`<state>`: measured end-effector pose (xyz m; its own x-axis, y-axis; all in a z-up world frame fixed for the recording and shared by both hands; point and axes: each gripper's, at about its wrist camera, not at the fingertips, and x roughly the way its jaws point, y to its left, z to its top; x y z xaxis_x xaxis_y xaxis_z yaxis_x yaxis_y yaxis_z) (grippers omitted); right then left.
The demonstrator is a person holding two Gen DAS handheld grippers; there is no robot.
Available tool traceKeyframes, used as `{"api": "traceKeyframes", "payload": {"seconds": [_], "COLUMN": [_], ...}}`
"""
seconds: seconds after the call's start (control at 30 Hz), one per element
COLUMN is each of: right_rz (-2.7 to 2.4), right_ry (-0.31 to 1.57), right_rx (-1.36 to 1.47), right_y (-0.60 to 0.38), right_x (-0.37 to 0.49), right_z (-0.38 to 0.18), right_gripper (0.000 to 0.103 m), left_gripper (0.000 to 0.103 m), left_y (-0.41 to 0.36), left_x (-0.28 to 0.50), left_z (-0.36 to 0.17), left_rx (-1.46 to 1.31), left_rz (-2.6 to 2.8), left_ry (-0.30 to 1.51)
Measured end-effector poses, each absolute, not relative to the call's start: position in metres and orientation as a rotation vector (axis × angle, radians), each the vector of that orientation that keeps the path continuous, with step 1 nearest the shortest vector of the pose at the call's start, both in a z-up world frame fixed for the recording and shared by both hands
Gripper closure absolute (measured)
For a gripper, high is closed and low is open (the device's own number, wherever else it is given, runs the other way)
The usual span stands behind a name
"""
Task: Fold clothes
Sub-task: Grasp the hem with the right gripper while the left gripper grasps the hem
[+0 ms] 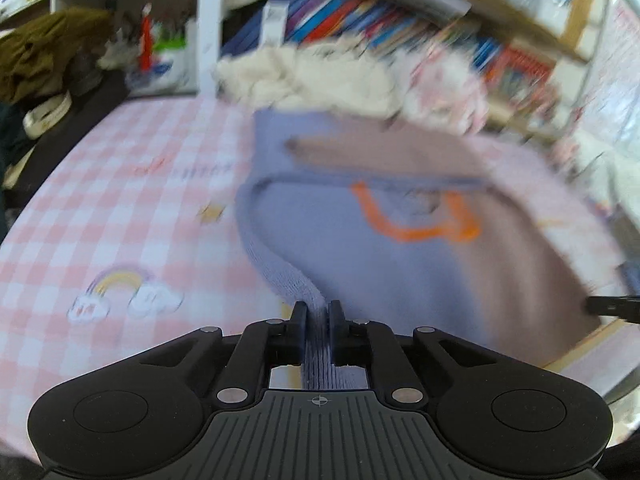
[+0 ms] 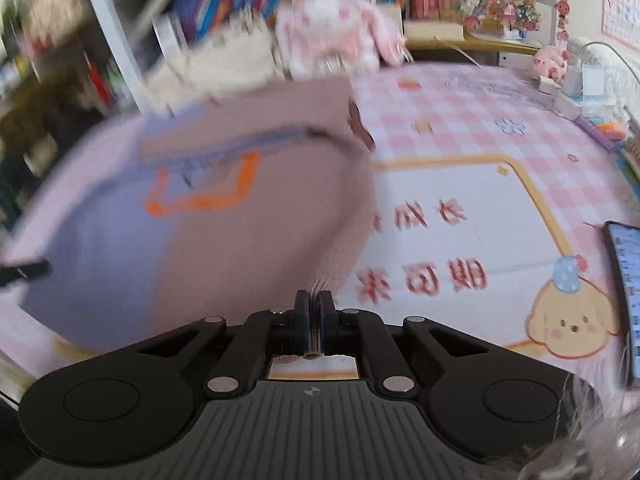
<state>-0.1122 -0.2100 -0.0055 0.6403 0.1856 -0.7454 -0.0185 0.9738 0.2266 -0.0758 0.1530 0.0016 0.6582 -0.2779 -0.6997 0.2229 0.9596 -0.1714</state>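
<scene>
a: what has the left gripper (image 1: pixel 319 314) got?

b: its two black fingers are closed down on a ribbed lavender edge of the knitted lavender-and-dusty-pink garment with an orange outlined shape on it (image 1: pixel 384 240). the cloth runs back between the pads and out toward the camera.

a: and the right gripper (image 2: pixel 314 304)?

b: nearly closed as well, pinching a thin edge of the same garment (image 2: pixel 224 232) on its dusty-pink side. frayed threads show between the fingertips.

a: where does the garment sit?

b: between the two grippers, spread over the pink-and-white checked tablecloth with a rainbow and clouds printed on it (image 1: pixel 120 216). the lavender half is toward the left gripper, the pink half toward the right. how much of it is lifted off the cloth i cannot tell, the frames are blurred.

a: anything behind it?

b: a cream fluffy fabric heap (image 1: pixel 304 76) lies at its far edge, and beside that a pink-and-white plush rabbit (image 2: pixel 336 28). behind both are shelves of colourful books (image 1: pixel 360 16).

a: and on the right side?

b: the tablecloth there shows a white panel with red characters and a yellow cartoon puppy in a blue hat (image 2: pixel 568 320). a dark tablet with a lit screen (image 2: pixel 624 296) lies at the right edge, and a small pink pig figure (image 2: pixel 550 60) stands at the far end.
</scene>
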Motion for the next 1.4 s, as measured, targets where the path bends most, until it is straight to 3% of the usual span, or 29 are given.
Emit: {"api": "traceKeyframes", "payload": {"seconds": [0.1, 0.23, 0.27, 0.43, 0.67, 0.93, 1.4], "right_rz": [0.139, 0.145, 0.141, 0.123, 0.117, 0.107, 0.08], "right_ry": [0.901, 0.947, 0.957, 0.991, 0.969, 0.959, 0.955], "right_rx": [0.342, 0.55, 0.572, 0.608, 0.651, 0.659, 0.676], "right_y": [-0.221, -0.235, -0.236, -0.237, -0.24, -0.24, -0.249], "right_x": [-0.106, -0.1, -0.099, -0.099, -0.09, -0.091, -0.096], "right_z": [-0.008, -0.022, -0.024, -0.035, -0.043, -0.043, -0.046], "right_gripper": [0.098, 0.093, 0.089, 0.084, 0.083, 0.083, 0.083], "left_gripper": [0.089, 0.06, 0.058, 0.054, 0.054, 0.047, 0.05], "left_y": [0.163, 0.188, 0.193, 0.211, 0.205, 0.181, 0.209], "left_x": [-0.07, -0.065, -0.066, -0.067, -0.052, -0.029, -0.028], "left_z": [-0.008, -0.026, -0.03, -0.046, -0.054, -0.024, -0.057], "left_rx": [-0.162, -0.355, -0.399, -0.543, -0.658, -0.512, -0.719], "left_rz": [-0.304, -0.29, -0.292, -0.291, -0.335, -0.323, -0.388], "left_ry": [0.862, 0.949, 0.965, 1.003, 0.997, 0.778, 0.984]}}
